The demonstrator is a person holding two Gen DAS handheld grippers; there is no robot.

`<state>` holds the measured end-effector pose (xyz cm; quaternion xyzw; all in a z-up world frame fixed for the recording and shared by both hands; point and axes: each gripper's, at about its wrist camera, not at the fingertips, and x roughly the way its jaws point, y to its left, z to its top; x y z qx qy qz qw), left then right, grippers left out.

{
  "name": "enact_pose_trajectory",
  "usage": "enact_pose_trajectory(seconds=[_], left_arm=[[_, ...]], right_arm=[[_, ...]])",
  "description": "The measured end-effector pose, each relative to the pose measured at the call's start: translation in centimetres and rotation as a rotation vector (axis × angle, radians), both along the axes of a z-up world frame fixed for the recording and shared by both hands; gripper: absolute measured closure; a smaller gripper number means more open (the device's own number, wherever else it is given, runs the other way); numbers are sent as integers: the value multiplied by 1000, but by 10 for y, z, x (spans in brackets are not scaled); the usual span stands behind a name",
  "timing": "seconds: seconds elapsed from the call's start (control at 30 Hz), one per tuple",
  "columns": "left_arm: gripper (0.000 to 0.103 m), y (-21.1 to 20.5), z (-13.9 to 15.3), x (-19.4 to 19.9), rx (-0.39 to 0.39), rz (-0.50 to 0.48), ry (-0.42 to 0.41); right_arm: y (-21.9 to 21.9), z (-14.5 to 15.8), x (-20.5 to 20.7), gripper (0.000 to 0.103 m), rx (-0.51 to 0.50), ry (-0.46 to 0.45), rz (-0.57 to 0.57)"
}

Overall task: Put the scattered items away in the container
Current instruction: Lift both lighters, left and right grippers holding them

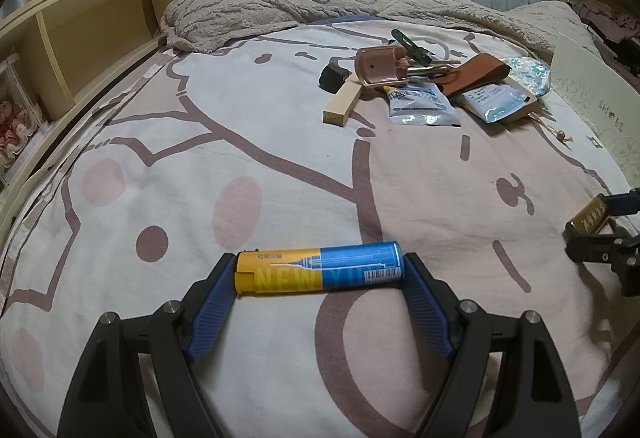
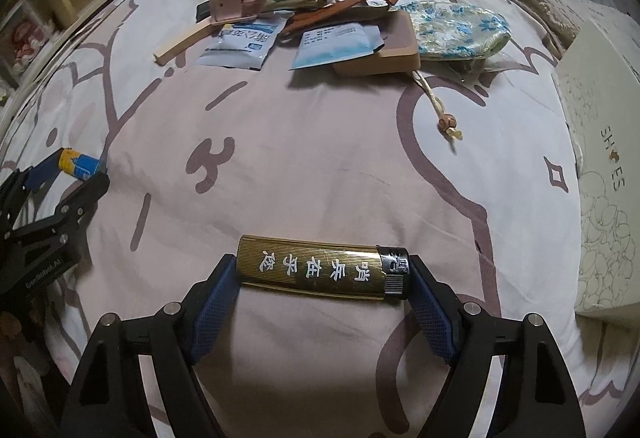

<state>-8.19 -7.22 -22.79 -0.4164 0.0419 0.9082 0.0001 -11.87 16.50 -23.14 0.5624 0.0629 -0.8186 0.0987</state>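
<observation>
So we have both lighters in hand, mid-carry above the bed (image 1: 280, 110). Our left tool (image 1: 320, 272) is clamped endwise on the yellow-and-blue lighter (image 1: 320, 270), printed "NEW Y…" with a barcode. Our right tool (image 2: 322, 274) pinches the gold lighter (image 2: 312, 272), which carries white Chinese characters. The shoe box (image 2: 600, 166), marked "SH ES", sits to the right. Next, we'd judge: swing both over to the box and release. The pile (image 2: 320, 26) of sachets, pouch and strap is still to collect.
</observation>
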Motion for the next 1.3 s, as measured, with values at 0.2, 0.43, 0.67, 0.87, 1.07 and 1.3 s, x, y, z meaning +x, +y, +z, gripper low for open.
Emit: enact_pose_trajectory(seconds=[0.2, 0.43, 0.67, 0.87, 1.07, 1.3], left_arm=[[22, 0, 3, 1, 2, 9, -10], [22, 1, 11, 3, 28, 17, -21], [22, 12, 31, 3, 33, 3, 14], [22, 27, 49, 0, 42, -24, 44], [22, 42, 68, -4, 57, -54, 75], [22, 64, 91, -10, 62, -96, 120]], right_arm=[[3, 2, 4, 21, 0, 3, 22], [20, 10, 16, 21, 6, 24, 23], [20, 26, 12, 21, -4, 72, 4], [25, 42, 9, 21, -1, 130, -6], [34, 68, 12, 21, -2, 212, -11], [42, 90, 11, 21, -3, 287, -30]])
